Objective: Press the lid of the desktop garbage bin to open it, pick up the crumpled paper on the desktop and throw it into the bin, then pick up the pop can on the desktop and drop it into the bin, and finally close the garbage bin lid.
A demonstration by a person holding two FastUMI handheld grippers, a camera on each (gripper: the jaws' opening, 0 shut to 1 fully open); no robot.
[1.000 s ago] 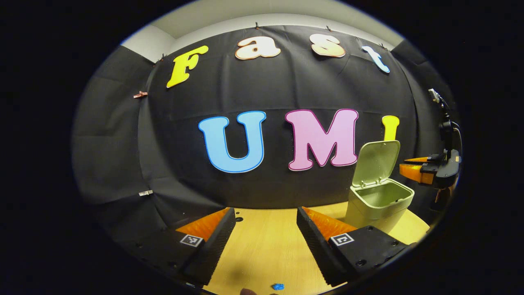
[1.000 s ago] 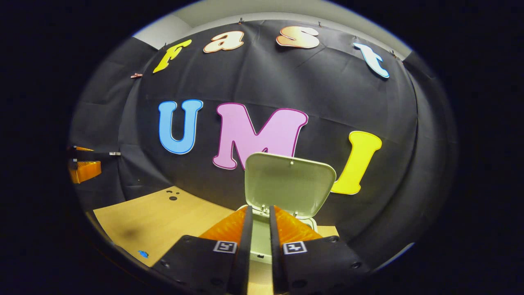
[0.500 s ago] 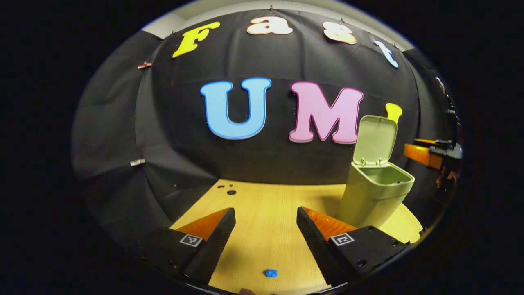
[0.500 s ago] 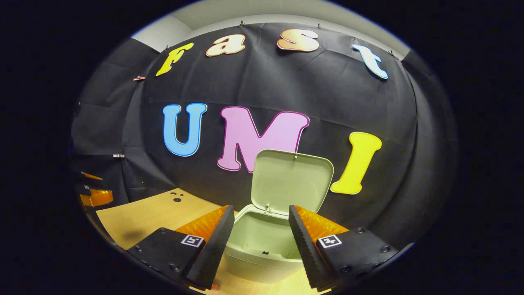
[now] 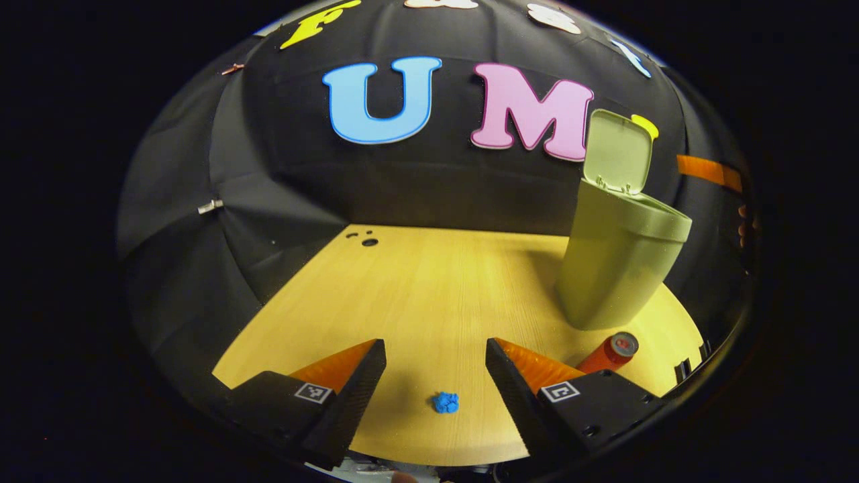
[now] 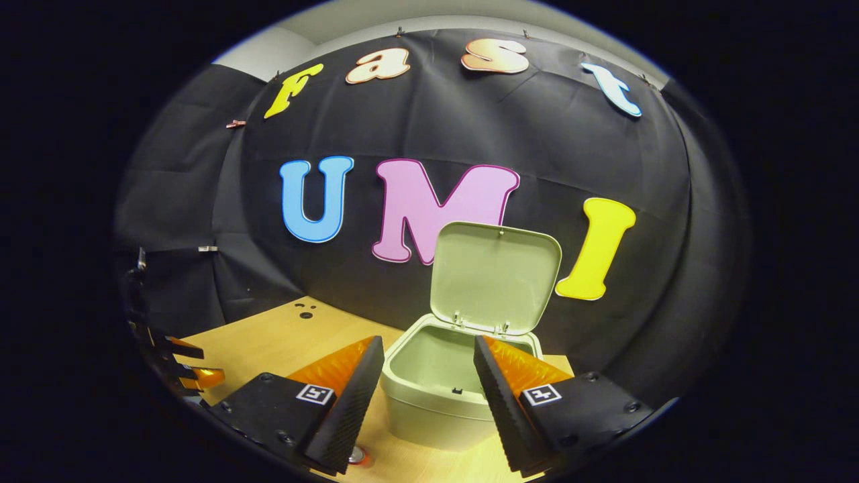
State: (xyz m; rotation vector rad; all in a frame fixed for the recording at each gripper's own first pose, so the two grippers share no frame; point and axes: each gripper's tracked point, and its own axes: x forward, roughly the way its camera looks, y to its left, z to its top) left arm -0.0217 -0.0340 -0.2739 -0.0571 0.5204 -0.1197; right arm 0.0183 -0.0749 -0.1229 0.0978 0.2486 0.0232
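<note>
Bin: I see the garbage bin [image 5: 621, 268] upright on the worktop [image 5: 429, 282], its lid [image 6: 495, 276] standing open.
Paper: the crumpled paper [image 5: 445, 402] lies between my left gripper [image 5: 436, 362] fingers, which are apart, not touching it.
Can: the pop can [image 5: 609, 351] lies near the bin's base.
Right gripper [image 6: 428, 376]: fingers apart, before the open bin, holding nothing.

Over the last second the left gripper [image 5: 435, 376] tipped down toward the table [image 5: 429, 282], so the blue paper [image 5: 445, 402] climbed from the 6 o'clock edge of its view to lie between the spread fingers, and the can [image 5: 609, 351] came into sight at 4 o'clock beside the bin [image 5: 614, 268]. The right gripper [image 6: 428, 382] went from nearly closed in front of the bin [image 6: 436, 409] to wide apart and backed off a little, so the bin's open mouth showed between its fingers. In the right gripper view the left gripper [image 6: 176, 369] sank from 9 o'clock to 8 o'clock.
</note>
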